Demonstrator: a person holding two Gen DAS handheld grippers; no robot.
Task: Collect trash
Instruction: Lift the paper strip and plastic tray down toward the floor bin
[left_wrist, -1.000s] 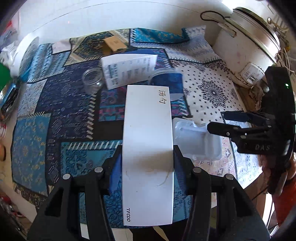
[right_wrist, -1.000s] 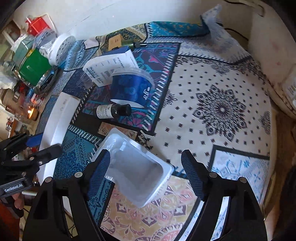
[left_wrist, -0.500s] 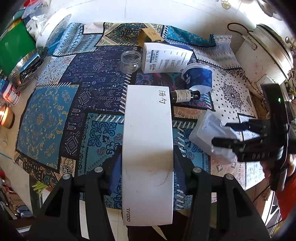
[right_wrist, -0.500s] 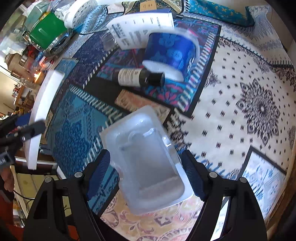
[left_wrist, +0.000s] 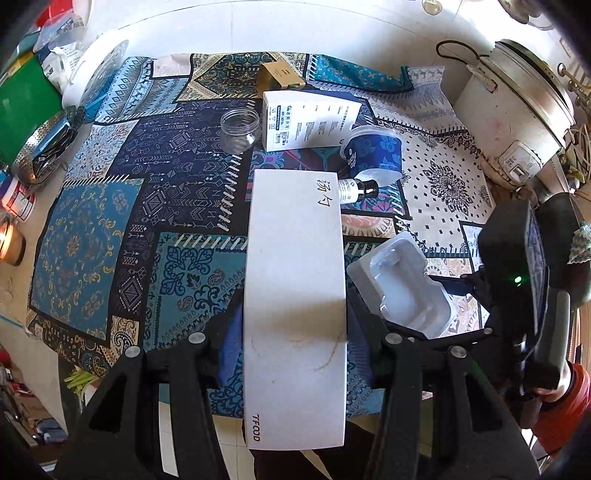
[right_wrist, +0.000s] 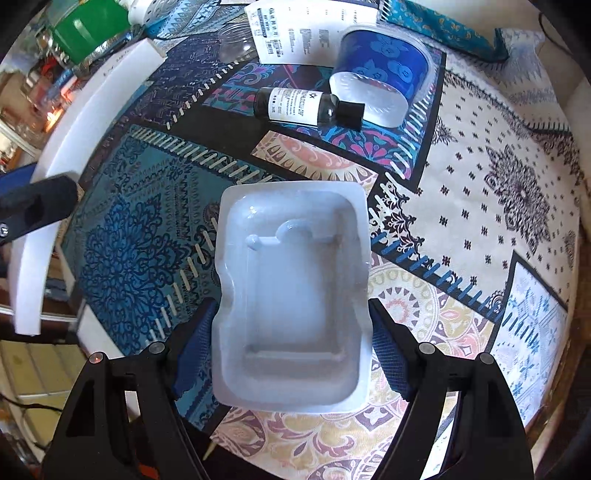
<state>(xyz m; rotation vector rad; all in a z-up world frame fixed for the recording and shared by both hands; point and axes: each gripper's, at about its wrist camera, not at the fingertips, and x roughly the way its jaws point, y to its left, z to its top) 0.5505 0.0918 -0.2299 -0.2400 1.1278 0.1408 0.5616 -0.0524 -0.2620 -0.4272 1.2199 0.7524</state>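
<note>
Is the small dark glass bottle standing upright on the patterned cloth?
No, the small dark glass bottle lies on its side beside the tipped blue plastic cup.

home kitchen: rice cooker (left_wrist: 517, 110), patterned tablecloth (left_wrist: 110, 229).

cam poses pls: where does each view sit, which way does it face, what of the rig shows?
Left wrist: on the left tongs, looking steeply down at the table; they clamp a white box; right tongs at right.
Right wrist: on the right tongs, looking down; they clamp a plastic tray; left tongs at left.
Shared: box, tray, dark bottle, blue cup.
</note>
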